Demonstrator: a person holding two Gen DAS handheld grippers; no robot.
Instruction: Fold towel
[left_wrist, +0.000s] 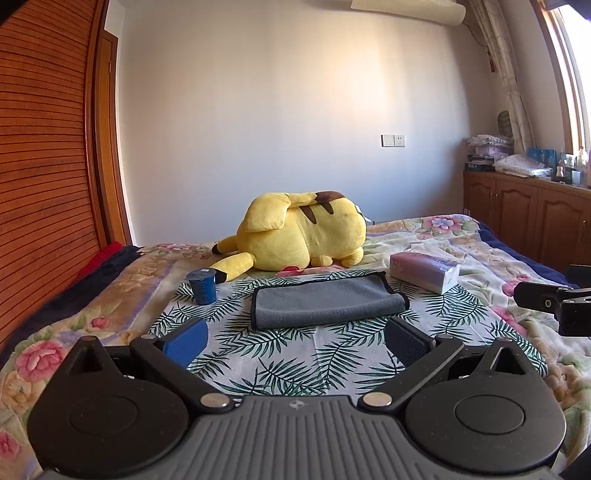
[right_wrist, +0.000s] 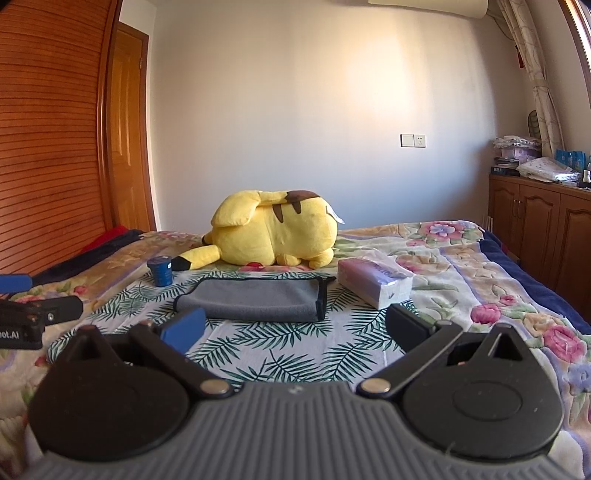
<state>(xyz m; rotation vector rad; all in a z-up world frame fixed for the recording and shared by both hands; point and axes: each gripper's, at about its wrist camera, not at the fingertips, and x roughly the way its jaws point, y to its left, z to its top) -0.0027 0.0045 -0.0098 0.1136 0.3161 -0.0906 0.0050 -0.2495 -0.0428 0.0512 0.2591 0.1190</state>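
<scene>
A grey towel with a black hem (left_wrist: 327, 302) lies folded on the leaf-print cloth (left_wrist: 280, 362) on the bed; it also shows in the right wrist view (right_wrist: 255, 298). My left gripper (left_wrist: 295, 341) is open and empty, hovering just short of the towel's near edge. My right gripper (right_wrist: 293, 330) is open and empty, a little short of the towel and to its right. Each gripper's body shows at the edge of the other's view.
A yellow plush toy (left_wrist: 303, 232) lies behind the towel. A blue cup (left_wrist: 202, 286) stands to the towel's left and a tissue pack (left_wrist: 424, 271) to its right. A wooden wardrobe (left_wrist: 44, 147) is at the left, low cabinets (left_wrist: 524, 218) at the right.
</scene>
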